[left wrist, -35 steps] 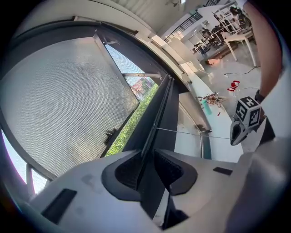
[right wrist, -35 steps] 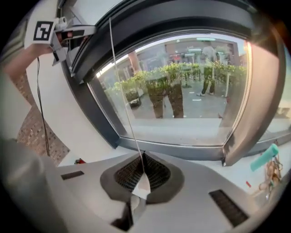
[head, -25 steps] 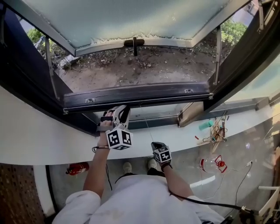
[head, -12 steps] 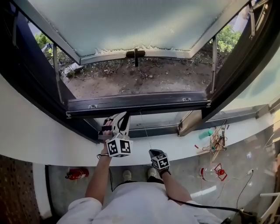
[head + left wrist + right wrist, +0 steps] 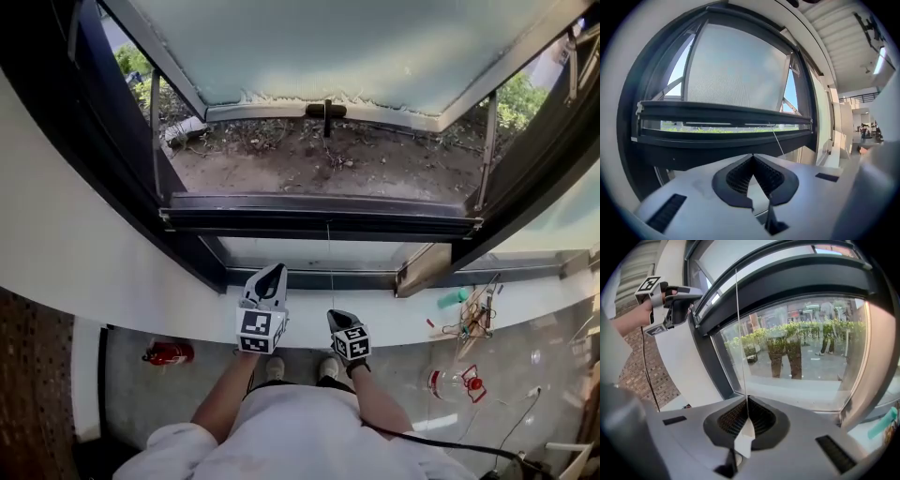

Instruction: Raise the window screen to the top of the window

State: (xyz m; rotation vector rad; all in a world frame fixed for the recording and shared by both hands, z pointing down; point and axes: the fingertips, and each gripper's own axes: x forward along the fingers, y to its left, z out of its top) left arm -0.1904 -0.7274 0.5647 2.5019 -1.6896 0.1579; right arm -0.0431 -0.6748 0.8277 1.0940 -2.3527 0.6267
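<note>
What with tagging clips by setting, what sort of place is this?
Likely indoors at a large dark-framed window, perhaps a workshop or commercial building: the window screen, a red fire extinguisher on the floor, clutter by the white ledge.

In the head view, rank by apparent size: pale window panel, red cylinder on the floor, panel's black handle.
1. Pale window panel
2. Red cylinder and black T-shaped handle: too alike to rank.
</note>
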